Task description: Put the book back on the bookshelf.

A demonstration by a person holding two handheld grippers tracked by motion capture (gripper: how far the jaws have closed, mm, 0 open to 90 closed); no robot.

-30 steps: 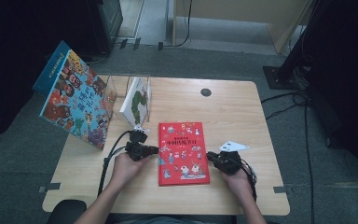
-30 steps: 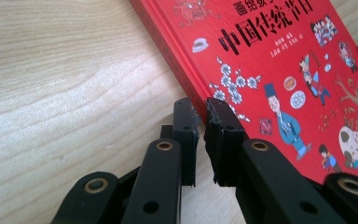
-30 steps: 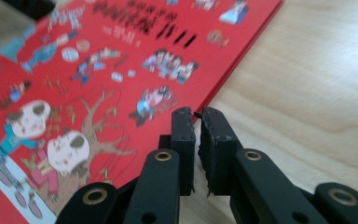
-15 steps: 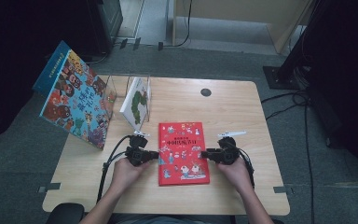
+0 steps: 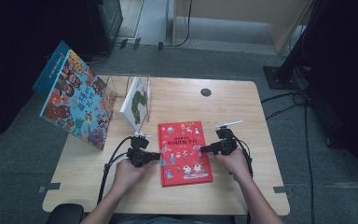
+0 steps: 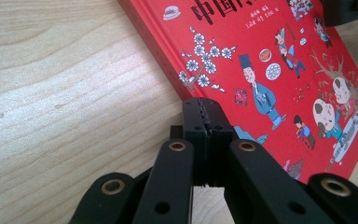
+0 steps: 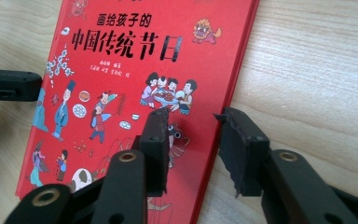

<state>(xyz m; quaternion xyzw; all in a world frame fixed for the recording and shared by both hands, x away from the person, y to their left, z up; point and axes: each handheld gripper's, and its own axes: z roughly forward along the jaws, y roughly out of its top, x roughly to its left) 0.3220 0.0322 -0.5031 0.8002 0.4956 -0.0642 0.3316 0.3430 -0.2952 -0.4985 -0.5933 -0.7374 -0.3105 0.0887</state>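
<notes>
Looks like mid-setup for lifting the red book (image 5: 184, 151) lying near the table's (image 5: 242, 100) front edge: left gripper (image 5: 154, 156) pinched shut at its left edge, right gripper (image 5: 204, 150) half-open, jaws just closing, straddling the right edge, so next it needs to clamp.

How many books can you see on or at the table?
3. The red book lies flat between the two tools. The white book stands in the clear rack. The large colourful book leans at the table's left edge. Others may be hidden behind it.
</notes>
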